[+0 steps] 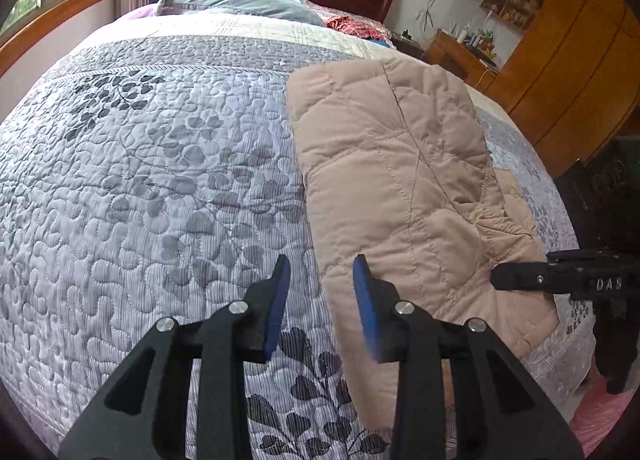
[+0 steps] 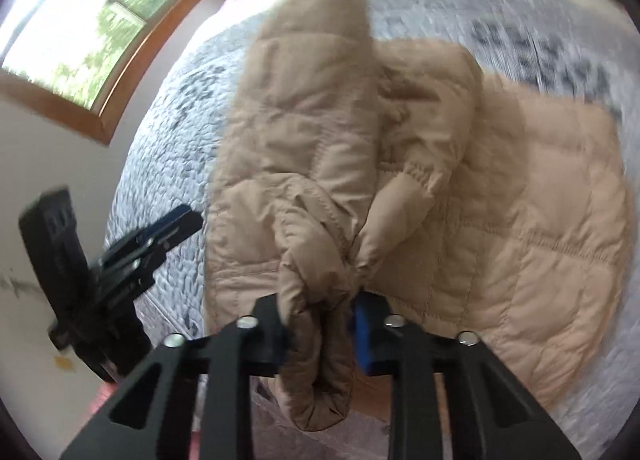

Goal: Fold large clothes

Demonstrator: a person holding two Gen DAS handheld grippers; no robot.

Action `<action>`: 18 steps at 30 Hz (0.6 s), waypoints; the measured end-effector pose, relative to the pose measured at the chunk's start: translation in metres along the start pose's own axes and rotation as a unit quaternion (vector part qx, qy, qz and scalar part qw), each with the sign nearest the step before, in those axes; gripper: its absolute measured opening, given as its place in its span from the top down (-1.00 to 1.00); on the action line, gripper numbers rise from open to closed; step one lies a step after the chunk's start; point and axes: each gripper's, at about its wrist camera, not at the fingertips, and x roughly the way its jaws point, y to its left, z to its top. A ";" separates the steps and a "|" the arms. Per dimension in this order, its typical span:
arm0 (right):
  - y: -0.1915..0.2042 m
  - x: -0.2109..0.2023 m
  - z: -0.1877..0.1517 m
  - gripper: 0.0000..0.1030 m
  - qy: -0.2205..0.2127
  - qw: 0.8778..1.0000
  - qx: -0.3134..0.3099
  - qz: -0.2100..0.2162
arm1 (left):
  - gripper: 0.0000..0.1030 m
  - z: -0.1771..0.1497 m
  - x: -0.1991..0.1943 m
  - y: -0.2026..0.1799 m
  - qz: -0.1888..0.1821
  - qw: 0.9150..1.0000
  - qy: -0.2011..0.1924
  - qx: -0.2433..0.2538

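Right gripper (image 2: pixel 320 324): jaws closing on a bunched fold of the tan quilted jacket (image 2: pixel 460 188), what looks like a sleeve end; cloth is filling the gap and pads are pressing on it.
Left gripper (image 1: pixel 322 284): jaws standing apart with nothing between them, hovering over the bedspread (image 1: pixel 160 188) just at the jacket's edge; right-hand pad is overlapping the tan cloth, contact unclear.
Jacket position: lying partly folded on the bed, at 1 to 3 o'clock in the left wrist view, lower hem reaching toward the near bed edge at 5 o'clock.
Step, my read: right side is lifting the sleeve for a fold across the body, left side is waiting to pin or take the hem.
Risk 1: puffy slick fabric is slipping out of a shallow pinch, so the sleeve is dropping mid-fold.
Risk 2: right grip is bunching several layers, so the body is dragging along and undoing the fold.
Risk 3: left pad is catching the bedspread together with the hem.
Risk 4: both tools are working close together at the near edge, so they are risking a knock.
Edges: near bed edge is running close under both tools.
Open room: bedspread is lying bare from 9 to 12 o'clock of the jacket, toward the pillow (image 1: pixel 240 4); wooden cabinets (image 1: pixel 568 60) are standing well apart at 2 o'clock.
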 end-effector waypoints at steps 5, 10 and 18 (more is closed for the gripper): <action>0.021 -0.052 -0.014 0.65 -0.063 0.996 -0.056 -0.014 | 0.37 0.004 -0.017 -0.010 -0.015 1.000 -0.023 0.003; 0.010 -0.101 -0.029 0.65 -0.114 0.991 -0.060 -0.027 | 0.37 0.007 -0.026 -0.043 -0.044 0.998 -0.040 0.036; -0.047 -0.131 -0.066 0.65 -0.148 0.988 -0.004 -0.045 | 0.37 0.003 -0.004 -0.100 -0.069 0.993 -0.033 0.093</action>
